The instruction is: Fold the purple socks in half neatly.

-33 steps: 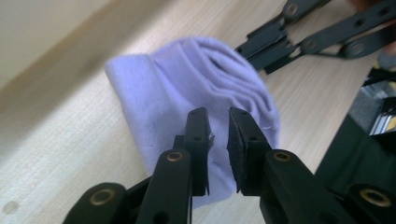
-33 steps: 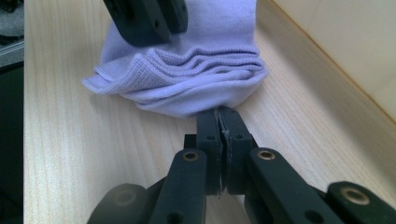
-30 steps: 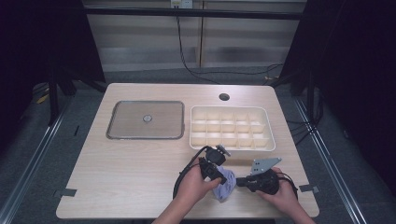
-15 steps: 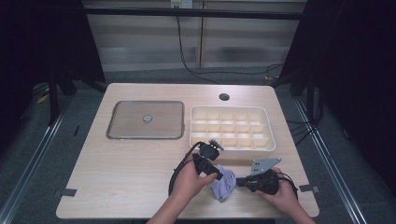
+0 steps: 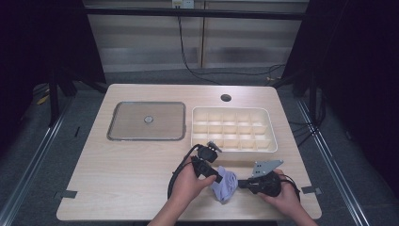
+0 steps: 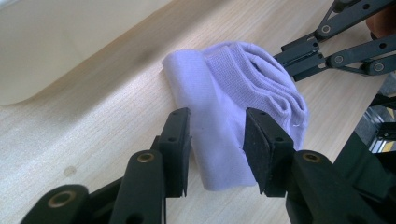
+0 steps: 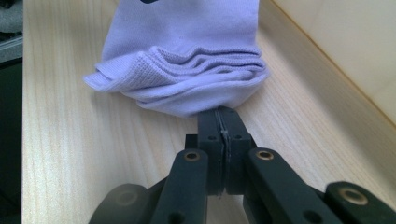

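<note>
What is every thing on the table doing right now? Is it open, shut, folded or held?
Sock: folded, lying on the table, pinched at one edge.
Left hand-held gripper: open, jaws just opening, either side of the sock, not pressing.
Right hand-held gripper: shut on the sock's edge.
Tray: compartments empty.
Lid: flat on the table.

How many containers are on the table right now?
2: a compartment tray at the far right, and a flat lidded box to its left. Both sit beyond the folded sock.
</note>
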The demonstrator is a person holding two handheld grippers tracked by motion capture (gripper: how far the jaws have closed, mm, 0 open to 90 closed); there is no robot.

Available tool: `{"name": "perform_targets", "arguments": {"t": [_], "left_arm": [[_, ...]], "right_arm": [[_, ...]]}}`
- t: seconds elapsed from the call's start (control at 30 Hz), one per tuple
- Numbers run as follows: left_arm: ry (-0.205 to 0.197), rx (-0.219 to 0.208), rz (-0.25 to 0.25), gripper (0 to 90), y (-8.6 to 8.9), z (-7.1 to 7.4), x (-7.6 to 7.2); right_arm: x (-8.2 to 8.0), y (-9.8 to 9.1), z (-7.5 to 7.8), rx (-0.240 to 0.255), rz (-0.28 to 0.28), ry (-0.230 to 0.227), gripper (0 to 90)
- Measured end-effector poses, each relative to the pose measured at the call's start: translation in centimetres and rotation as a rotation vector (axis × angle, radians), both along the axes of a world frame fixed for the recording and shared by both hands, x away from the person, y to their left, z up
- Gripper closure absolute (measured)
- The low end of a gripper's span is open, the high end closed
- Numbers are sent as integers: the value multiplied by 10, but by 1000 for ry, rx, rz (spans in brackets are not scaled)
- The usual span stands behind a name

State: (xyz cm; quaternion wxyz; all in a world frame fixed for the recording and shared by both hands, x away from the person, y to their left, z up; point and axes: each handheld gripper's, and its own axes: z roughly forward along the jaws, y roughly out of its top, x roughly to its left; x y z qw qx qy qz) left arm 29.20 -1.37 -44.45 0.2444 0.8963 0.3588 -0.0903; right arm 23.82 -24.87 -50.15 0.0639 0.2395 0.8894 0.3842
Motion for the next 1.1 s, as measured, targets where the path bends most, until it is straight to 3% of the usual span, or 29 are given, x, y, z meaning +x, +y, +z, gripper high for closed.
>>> {"name": "perform_targets", "arguments": {"t": [0.73, 1.1], "left_arm": [[48, 2, 23, 644, 3, -12, -2], [64, -11, 30, 736, 0, -11, -3]], "right_arm": [[-1, 1, 1, -14, 3, -10, 889], [-1, 1, 1, -16, 3, -11, 888]]}}
